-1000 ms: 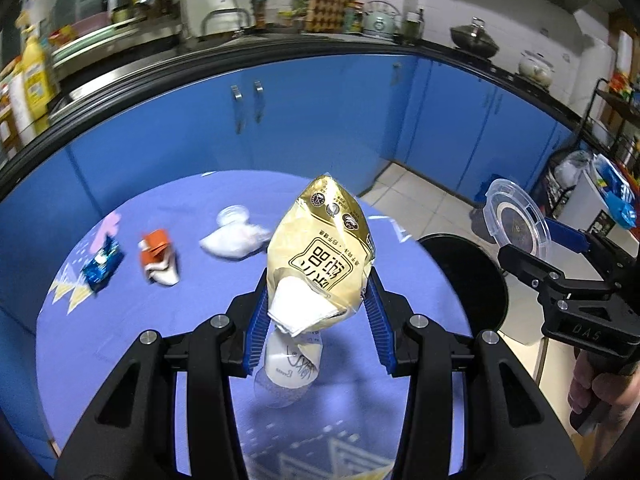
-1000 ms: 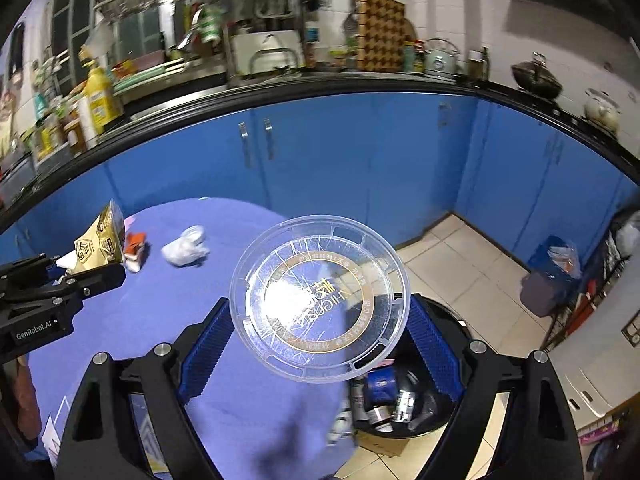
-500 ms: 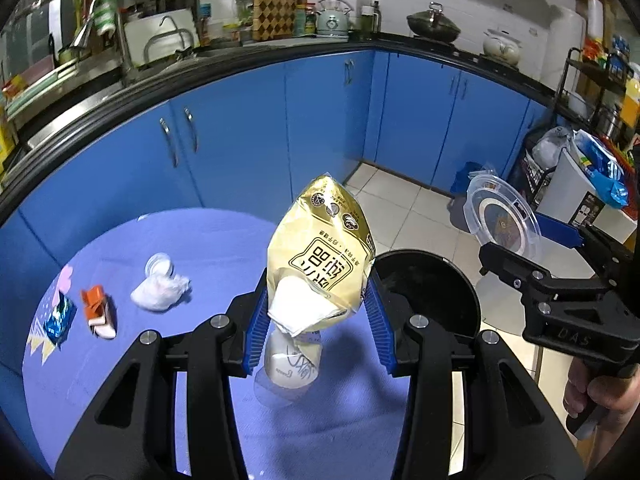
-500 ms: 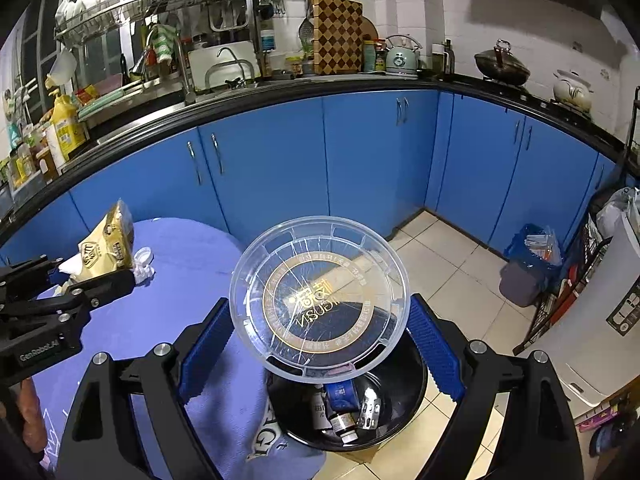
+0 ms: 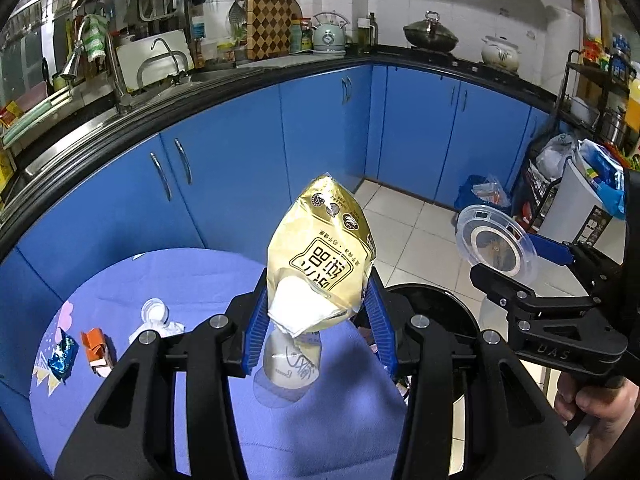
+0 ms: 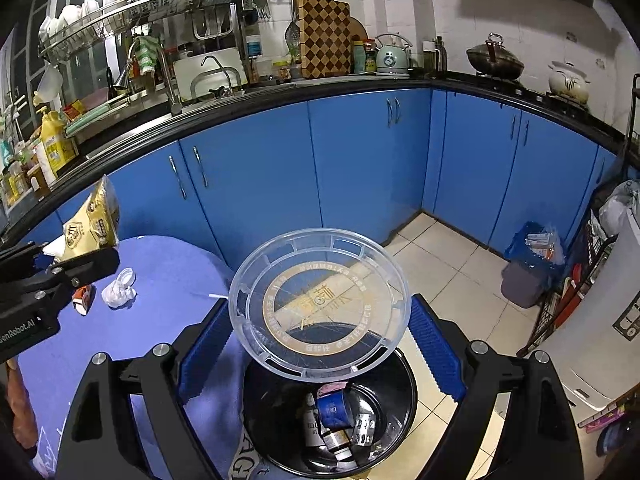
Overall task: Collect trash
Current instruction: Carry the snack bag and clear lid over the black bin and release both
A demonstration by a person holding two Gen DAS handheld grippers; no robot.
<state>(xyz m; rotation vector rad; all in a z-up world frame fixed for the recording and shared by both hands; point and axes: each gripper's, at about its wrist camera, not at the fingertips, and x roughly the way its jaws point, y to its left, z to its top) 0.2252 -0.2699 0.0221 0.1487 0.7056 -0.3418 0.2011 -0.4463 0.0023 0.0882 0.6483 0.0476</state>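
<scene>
The left gripper [image 5: 318, 316] has its fingers clenched on a gold bag [image 5: 320, 256], held above the table [image 5: 200, 276] just short of the black bin [image 6: 404, 384]. The right gripper [image 6: 320, 332] grasps a clear lid [image 6: 320, 304] by its rim, right over the bin. Best to free the lid 1st, low and centred over the bin so it cannot glide off. Then bring the bag fully over the bin before letting go. A wrapper [image 5: 63, 354], carton [image 5: 96, 350] and tissue [image 5: 154, 320] lie on the table, well apart from the bin.
</scene>
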